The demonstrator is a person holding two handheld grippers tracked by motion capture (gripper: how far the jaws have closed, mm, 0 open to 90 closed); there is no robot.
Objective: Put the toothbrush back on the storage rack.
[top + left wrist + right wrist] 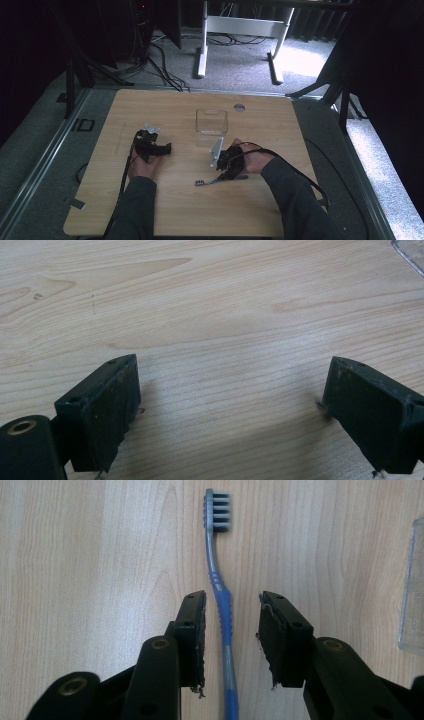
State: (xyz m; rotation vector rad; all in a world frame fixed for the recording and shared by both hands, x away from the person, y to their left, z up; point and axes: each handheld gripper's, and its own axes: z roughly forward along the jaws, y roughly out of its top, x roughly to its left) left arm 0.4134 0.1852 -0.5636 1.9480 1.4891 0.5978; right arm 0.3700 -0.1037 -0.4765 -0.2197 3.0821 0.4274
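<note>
A toothbrush (215, 565) with a blue and grey handle and grey bristles lies flat on the wooden table (175, 210). In the right gripper view its handle runs between the jaws of my right gripper (232, 600), which stand open on either side without pressing on it; the left jaw is the nearer one. From above, the right gripper (227, 169) sits low over the toothbrush (206, 181) handle, with the head sticking out to the left. My left gripper (159, 148) rests left of centre. Its jaws are wide apart over bare wood, so the left gripper (233, 365) is open and holds nothing.
A clear plastic container (211, 121) stands just beyond the two grippers, near the table's middle. Its edge shows at the right as the clear container (412, 590) and a corner as the clear container (410, 252). A small round grommet (239, 107) sits by the far edge.
</note>
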